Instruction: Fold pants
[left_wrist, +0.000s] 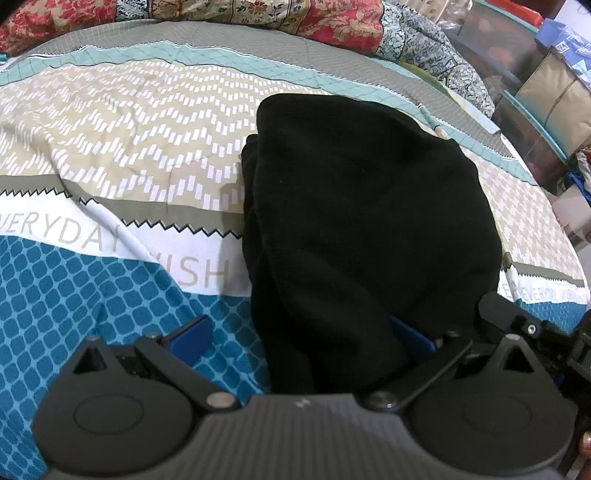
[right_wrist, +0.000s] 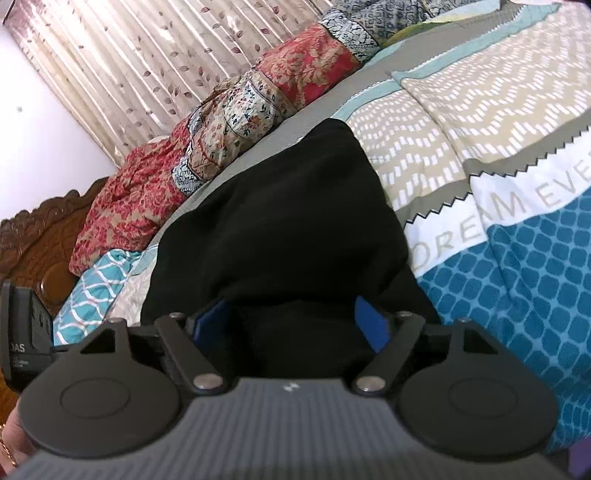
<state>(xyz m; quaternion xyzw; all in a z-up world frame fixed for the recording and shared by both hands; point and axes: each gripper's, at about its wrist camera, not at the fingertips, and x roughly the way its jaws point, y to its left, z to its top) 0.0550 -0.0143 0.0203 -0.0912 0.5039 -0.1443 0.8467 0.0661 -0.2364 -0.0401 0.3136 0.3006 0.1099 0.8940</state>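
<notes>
Bedroom with a leaf-print curtain (right_wrist: 122, 62) and a carved wooden headboard (right_wrist: 40, 240) at 9 o'clock in the right wrist view; patterned bedsheet (left_wrist: 122, 147) spread across the bed. Black pants (left_wrist: 354, 221), bunched into a compact stack, lying at centre of the sheet, near end reaching down to 6 o'clock and draped between both tools. Left gripper (left_wrist: 299, 341) with jaws wide, fabric lying across the gap and over the right blue pad, not visibly pinched. Right gripper (right_wrist: 291, 321) likewise with jaws spread, cloth slack between the blue pads, probably let go so the fold can settle flat. Rolled floral quilt (right_wrist: 229, 122) along the far edge from 10 to 1 o'clock, well apart from the pants. Boxes (left_wrist: 554, 96) at 2 o'clock beyond the bed. Loose teal-patterned cloth (right_wrist: 96, 291) just beside the stack at 8 o'clock, likely to snag a sideways move.
</notes>
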